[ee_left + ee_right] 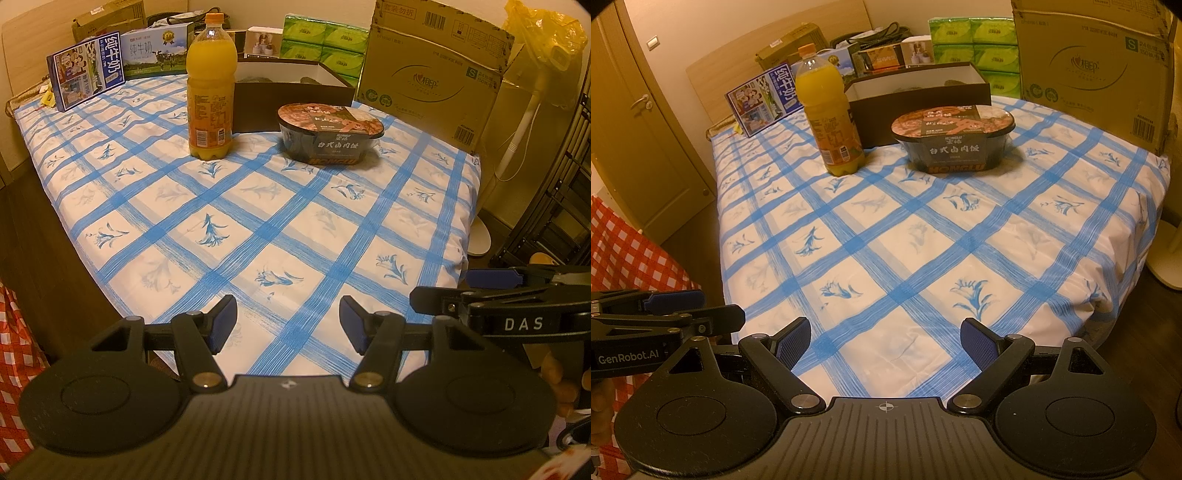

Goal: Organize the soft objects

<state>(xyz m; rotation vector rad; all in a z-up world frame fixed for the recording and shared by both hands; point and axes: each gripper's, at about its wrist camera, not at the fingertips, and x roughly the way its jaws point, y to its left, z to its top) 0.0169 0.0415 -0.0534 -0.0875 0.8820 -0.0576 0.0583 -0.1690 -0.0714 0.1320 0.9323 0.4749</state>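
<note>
The bed (258, 229) has a blue checked sheet, and its near part is bare. At the far end stand a juice bottle (211, 88), a food bowl (330, 133) with its lid on, and an open dark box (295, 99) just behind them. Something dark lies low inside the box, but I cannot tell what it is, so it may or may not be the soft things. Green tissue packs (325, 48) sit stacked behind the box, maybe kept there out of the way. The left gripper (288, 325) and the right gripper (884, 345) hang side by side over the near edge of the bed. Both have their jaws wide apart, holding nothing and touching nothing. This could be a pause before tidying, or the end, with the soft things already in the box.
</note>
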